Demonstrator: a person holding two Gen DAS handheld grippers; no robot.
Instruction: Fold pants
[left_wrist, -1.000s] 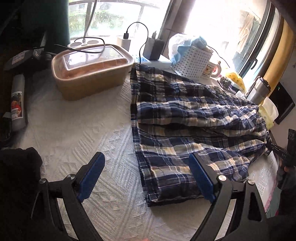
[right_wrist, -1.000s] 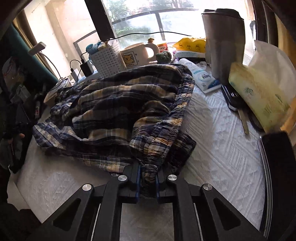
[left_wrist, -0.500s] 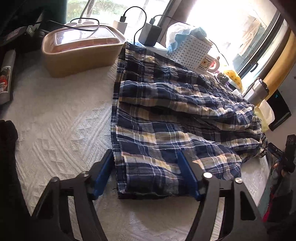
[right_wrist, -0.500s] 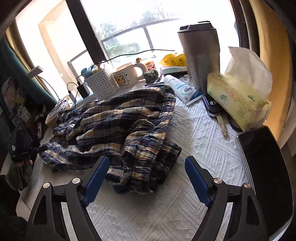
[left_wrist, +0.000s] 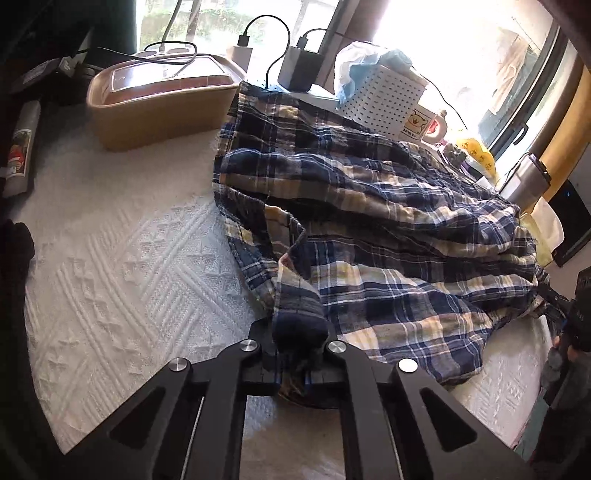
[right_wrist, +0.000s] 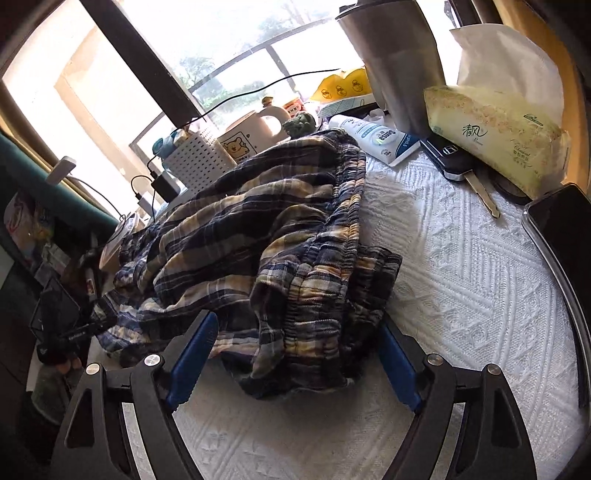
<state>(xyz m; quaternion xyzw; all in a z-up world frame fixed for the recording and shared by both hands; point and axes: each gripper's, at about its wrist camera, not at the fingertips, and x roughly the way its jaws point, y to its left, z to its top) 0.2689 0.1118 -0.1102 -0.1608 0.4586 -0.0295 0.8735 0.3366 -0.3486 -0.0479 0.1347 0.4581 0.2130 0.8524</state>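
Blue, white and tan plaid pants (left_wrist: 369, 221) lie rumpled across a white textured cloth (left_wrist: 129, 258). My left gripper (left_wrist: 291, 365) is shut on the hem end of a pant leg, and the bunched fabric rises from its jaws. In the right wrist view the pants (right_wrist: 258, 229) show their gathered elastic waistband nearest me. My right gripper (right_wrist: 291, 365) is open, its blue pads on either side of the waistband end, which lies between them on the cloth.
A tan lidded container (left_wrist: 159, 99), chargers (left_wrist: 299, 68) and a white perforated basket (left_wrist: 384, 96) stand behind the pants. A steel tumbler (right_wrist: 399, 62), tissue pack (right_wrist: 495, 136), cream tube (right_wrist: 376, 138), car key (right_wrist: 454, 162) and dark tablet (right_wrist: 561, 236) sit at the right.
My left gripper moved onto the leg hem and shut on it, lifting it. My right gripper let go of the waistband, opened, and now straddles it again.
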